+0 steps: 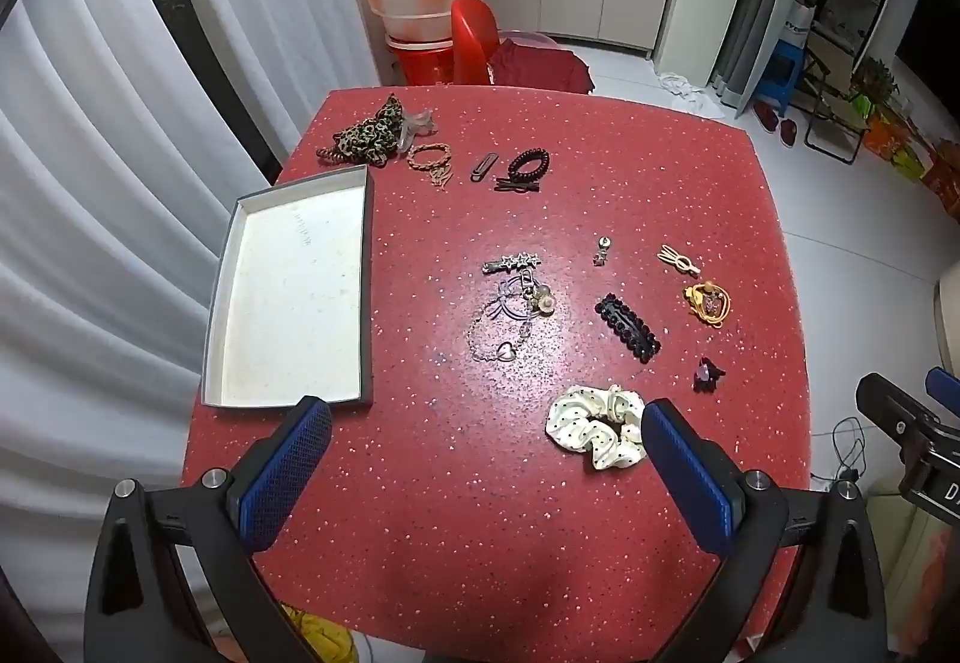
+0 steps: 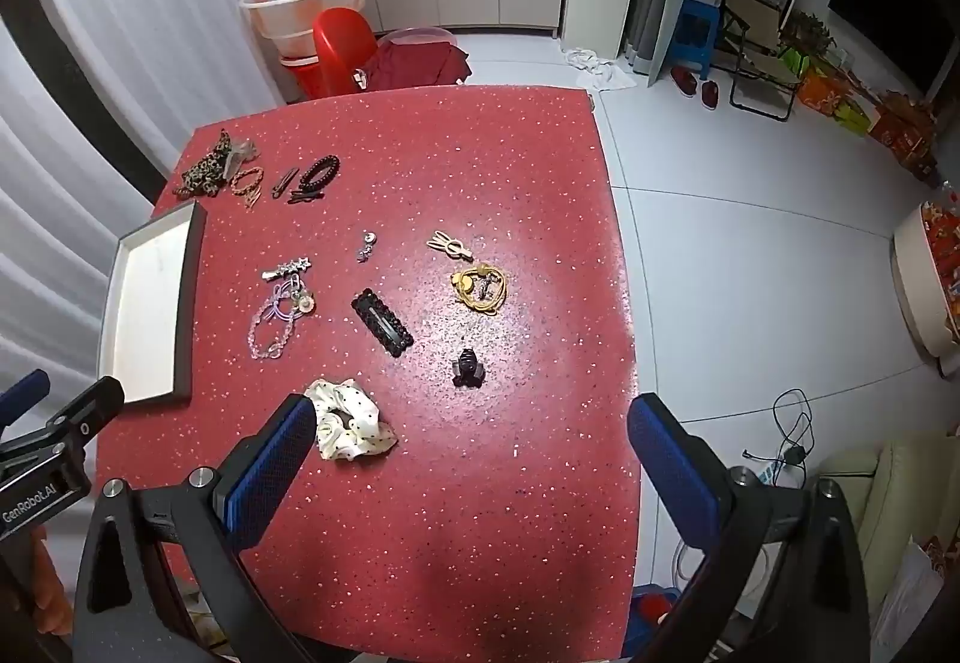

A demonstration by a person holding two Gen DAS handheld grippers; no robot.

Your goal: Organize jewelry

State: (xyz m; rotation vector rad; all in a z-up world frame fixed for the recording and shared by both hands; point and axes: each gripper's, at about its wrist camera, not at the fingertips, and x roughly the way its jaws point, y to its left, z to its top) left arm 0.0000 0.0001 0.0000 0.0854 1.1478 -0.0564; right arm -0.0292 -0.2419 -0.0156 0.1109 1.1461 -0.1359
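Above the red table (image 1: 480,483), left gripper (image 1: 486,459) and right gripper (image 2: 471,453) hover, jaws wide, holding nothing. Tray (image 1: 366,273) empty at left, likely the drop spot; white scrunchie (image 1: 591,426) lies nearest.

The worktop (image 1: 480,513) is a glossy red speckled surface, smooth like stone composite. The scrunchie (image 1: 591,432) looks like satiny cream cloth, the black hair clip (image 1: 627,327) is shiny plastic, and the tray (image 1: 288,291) has a matt, papery white inside. Blue gripper pads (image 1: 282,474) have a rough, textured grid.
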